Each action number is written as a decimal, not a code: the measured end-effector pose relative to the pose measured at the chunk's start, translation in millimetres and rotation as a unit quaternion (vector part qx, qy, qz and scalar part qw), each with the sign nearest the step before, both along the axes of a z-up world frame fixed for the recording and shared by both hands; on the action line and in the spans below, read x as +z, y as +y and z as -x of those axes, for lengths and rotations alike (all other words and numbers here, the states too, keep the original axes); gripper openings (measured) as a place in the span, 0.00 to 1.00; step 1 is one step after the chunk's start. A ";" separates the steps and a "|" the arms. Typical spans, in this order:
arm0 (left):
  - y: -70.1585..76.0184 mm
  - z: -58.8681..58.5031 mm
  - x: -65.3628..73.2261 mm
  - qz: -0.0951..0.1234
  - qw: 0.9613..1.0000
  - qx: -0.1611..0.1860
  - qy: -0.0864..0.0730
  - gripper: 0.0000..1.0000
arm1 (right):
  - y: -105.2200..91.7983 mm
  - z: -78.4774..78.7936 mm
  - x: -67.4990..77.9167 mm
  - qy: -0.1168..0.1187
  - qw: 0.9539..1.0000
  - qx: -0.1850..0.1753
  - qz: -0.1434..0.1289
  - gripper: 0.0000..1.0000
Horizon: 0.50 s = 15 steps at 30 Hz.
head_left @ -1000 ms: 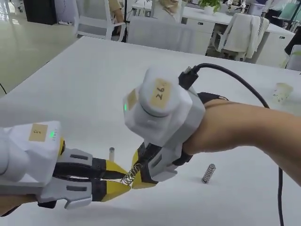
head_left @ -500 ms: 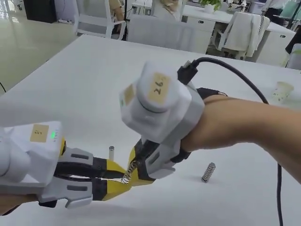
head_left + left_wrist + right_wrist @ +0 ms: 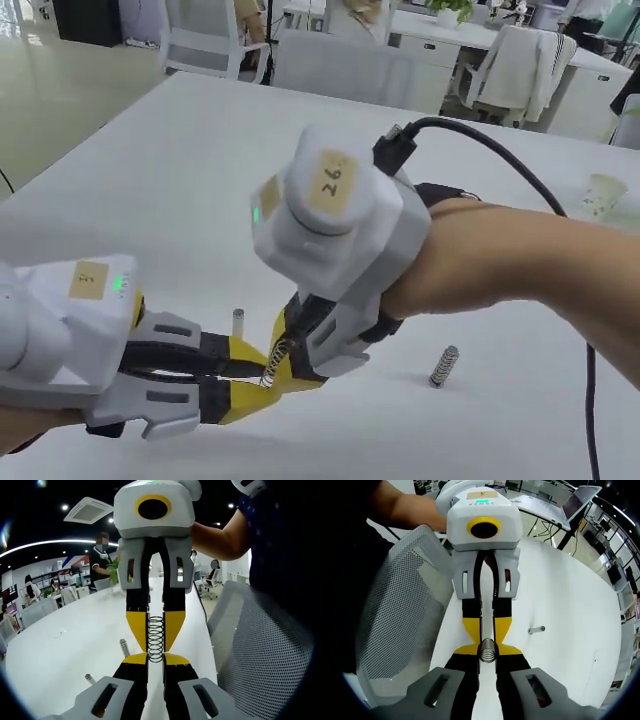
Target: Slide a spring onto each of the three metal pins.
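spring [image 3: 272,362]: up off the table, caught right where the two sets of yellow jaw tips meet, at the near edge of the table

right gripper [image 3: 488,656]: comes in from the right on a bare forearm. Its jaws are clamped on the spring, which lies along them, so its own view looks straight down the open end of the coil.

left gripper [image 3: 156,664]: comes in low from the left, nose to nose with the right one. Jaws are close together with a thin gap, tips at the spring's near end. Honestly can't tell if they're pinching anything.

pin [image 3: 238,322]: standing upright on the table just behind the jaw tips, bare

second spring [image 3: 443,367]: on the table off to the right, under the forearm, well apart from the pin

table [image 3: 180,180]: plain white

cable [image 3: 500,165]: black, plugged into the back of the right gripper, loops over the forearm

paper cup [image 3: 600,195]: far right, near the back edge
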<state>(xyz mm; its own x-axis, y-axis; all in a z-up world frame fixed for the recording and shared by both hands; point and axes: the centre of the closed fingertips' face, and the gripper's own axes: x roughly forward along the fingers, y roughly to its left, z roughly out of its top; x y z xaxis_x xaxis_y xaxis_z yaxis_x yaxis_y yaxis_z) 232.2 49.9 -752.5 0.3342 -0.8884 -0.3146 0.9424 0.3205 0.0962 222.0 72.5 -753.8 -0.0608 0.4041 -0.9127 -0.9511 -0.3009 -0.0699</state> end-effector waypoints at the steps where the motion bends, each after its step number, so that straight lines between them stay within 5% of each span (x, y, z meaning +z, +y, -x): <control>1: 0.1 0.0 0.0 0.000 1.000 0.000 0.000 0.02 | 0.0 -0.1 0.0 0.000 1.000 0.000 0.001 0.09; 15: 10.1 -1.6 -4.4 0.002 1.000 0.021 0.015 0.13 | -0.1 -5.2 0.4 -0.003 1.000 -0.003 0.003 0.09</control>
<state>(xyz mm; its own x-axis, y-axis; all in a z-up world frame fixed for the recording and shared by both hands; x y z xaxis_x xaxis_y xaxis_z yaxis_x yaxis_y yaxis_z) 233.9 60.0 -756.8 0.3614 -0.8752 -0.3217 0.9306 0.3600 0.0660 227.2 72.4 -753.4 -0.0532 0.3980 -0.9159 -0.9522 -0.2966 -0.0735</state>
